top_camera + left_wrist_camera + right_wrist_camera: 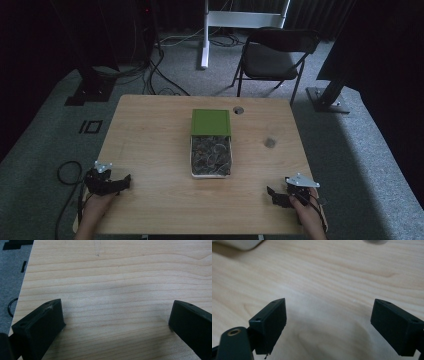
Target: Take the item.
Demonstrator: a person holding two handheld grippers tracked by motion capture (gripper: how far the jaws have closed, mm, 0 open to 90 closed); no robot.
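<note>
The left gripper [126, 181] rests at the near left corner of the table [150, 135], held from behind by the left hand [97, 205], with the forearm coming in from the bottom edge. It points across the table toward the right. In the left gripper view its jaws stand wide apart with bare wood between them. A cable [67, 172] loops off the table's left edge onto the carpet.

The right gripper [271, 193] sits at the near right corner, gripped by the right hand [305, 207], and points left toward the middle. In the right gripper view its jaws are likewise spread wide over bare wood, holding nothing.

The box [211, 156] lies at the centre of the table, between the two grippers and farther from the person, well apart from both. It is white and open, filled with small dark bits too small to tell apart. Its green lid [211, 122] lies flat just behind it, touching its far end. A corner of the box [239, 243] shows at the top left of the right gripper view.

Behind the table stands a folding chair [272, 55].
</note>
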